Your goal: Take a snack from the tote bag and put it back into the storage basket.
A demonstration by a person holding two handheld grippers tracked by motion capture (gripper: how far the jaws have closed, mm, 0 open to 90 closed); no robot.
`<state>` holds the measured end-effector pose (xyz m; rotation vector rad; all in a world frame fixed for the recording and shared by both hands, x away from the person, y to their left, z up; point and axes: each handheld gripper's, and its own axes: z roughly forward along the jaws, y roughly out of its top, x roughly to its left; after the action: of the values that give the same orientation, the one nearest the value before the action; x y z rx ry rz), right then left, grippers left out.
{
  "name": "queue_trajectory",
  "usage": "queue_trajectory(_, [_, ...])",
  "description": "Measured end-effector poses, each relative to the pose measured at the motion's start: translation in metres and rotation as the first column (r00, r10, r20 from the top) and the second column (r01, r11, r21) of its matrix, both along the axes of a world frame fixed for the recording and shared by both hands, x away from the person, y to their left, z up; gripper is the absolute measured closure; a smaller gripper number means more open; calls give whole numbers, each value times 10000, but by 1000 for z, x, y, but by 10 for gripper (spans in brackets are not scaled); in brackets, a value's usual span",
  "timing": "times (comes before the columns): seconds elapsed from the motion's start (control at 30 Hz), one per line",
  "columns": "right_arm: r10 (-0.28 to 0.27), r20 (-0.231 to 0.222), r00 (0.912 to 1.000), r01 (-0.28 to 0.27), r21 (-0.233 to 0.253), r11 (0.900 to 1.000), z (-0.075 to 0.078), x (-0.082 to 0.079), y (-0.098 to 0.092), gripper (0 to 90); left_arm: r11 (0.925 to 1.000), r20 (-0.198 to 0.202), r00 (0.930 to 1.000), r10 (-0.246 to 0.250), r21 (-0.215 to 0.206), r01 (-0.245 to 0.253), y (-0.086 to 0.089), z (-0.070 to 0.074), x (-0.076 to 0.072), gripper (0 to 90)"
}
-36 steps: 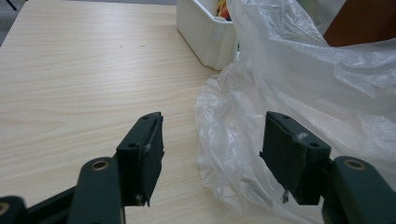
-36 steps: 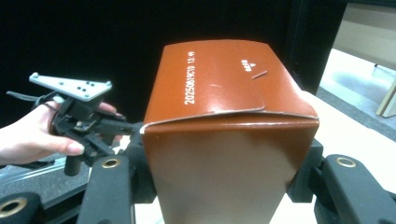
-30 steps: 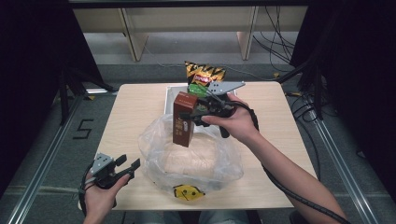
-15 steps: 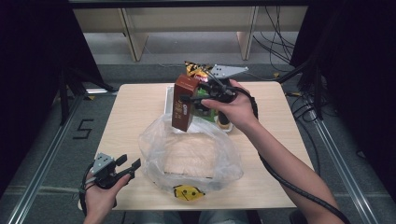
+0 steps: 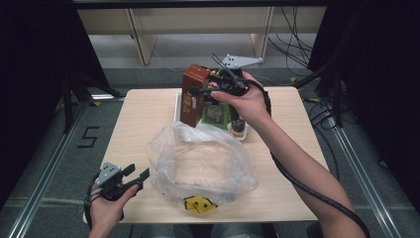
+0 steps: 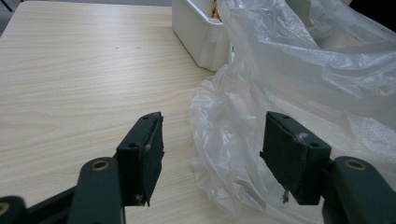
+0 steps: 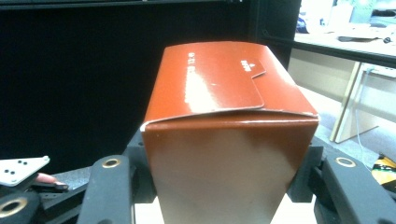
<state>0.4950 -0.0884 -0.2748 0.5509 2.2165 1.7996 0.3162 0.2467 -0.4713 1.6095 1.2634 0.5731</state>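
Since a second ago I've carried the box (image 5: 192, 96) from above the bag (image 5: 200, 163) back toward the far side of the table (image 5: 143, 114); it now hangs upright over the white tray (image 6: 198, 32), while my left gripper (image 5: 130, 178) has stayed at the near left corner. It looks like I'm setting the box back in the tray or repositioning it, so I'd keep it vertical, lower it slowly into a free spot beside the green packet (image 5: 215, 113), and only release once its base rests flat, since a tall narrow carton would likely tip if dropped early. The right gripper (image 5: 205, 91) is clamped on the box: in the right gripper view its jaws press both side walls just below the closed top flap. The left gripper is spread wide and holds nothing; in its own view one jaw sits just beside the bag's crumpled edge, possibly brushing it.
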Motion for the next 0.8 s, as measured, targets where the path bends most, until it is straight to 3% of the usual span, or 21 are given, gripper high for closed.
queue_trajectory(0.1, [-94,198,9998,96,-112,9999,-2,7,1,435,10000,37,10000,12,-47,-12,0,1,0,378])
queue_trajectory(0.2, [-249,-11,9997,249,-92,9996,-5,13,1,435,10000,31,10000,57,-59,-57,1,0,0,378])
queue_trajectory(0.23, [-305,160,9994,307,-115,9995,-6,15,1,435,10000,46,10000,18,-93,-18,1,0,0,378])
queue_trajectory(0.33, [-503,-4,9987,503,-74,9987,-8,20,1,435,10000,-10,10000,50,-64,-51,0,0,0,378])
queue_trajectory(0.6, [-677,210,9975,683,-259,9973,-13,34,5,435,9999,-16,10000,76,-75,-76,0,0,0,377])
queue_trajectory(0.8, [-784,-87,9969,781,-290,9965,-21,42,10,435,9999,-9,10000,66,-98,-66,0,0,0,377])
